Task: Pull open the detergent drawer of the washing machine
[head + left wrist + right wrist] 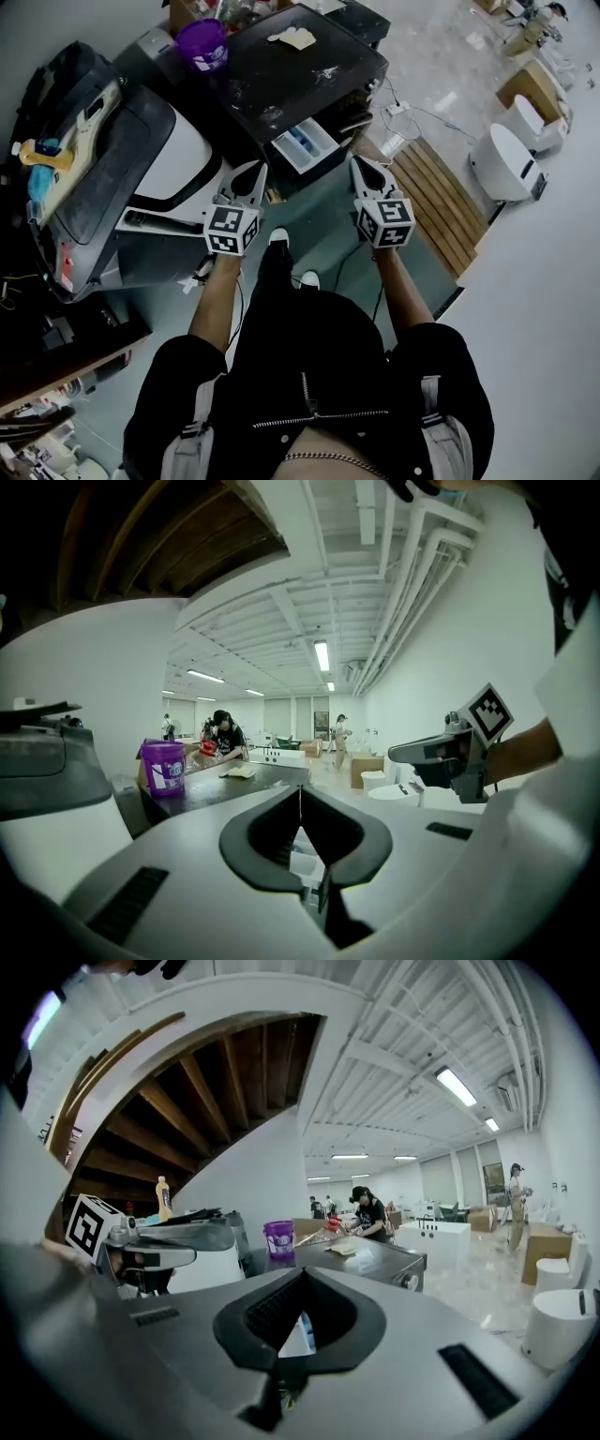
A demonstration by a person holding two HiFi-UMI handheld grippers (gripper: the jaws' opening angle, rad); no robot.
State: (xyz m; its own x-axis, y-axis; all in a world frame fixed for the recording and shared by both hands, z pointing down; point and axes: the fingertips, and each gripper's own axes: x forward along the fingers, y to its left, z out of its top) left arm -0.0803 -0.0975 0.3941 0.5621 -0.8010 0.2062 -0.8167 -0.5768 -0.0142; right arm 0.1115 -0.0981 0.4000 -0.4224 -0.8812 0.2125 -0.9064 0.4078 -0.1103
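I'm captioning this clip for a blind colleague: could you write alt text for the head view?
Seen from above, a person holds the left gripper and right gripper, both shut and empty, out toward a dark washing machine whose detergent drawer stands pulled open. A purple bucket sits on the machine's top.

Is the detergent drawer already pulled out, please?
Yes, the drawer sticks out from the front of the washing machine, its blue-and-white inside showing.

Black short-sleeved top (328, 356), silver zip (307, 392) down front, pale grey straps (190, 433) at sides. White shoes (278, 237). Left gripper (255, 171), right gripper (358, 165): white shells, black-and-white marker cubes (231, 231).
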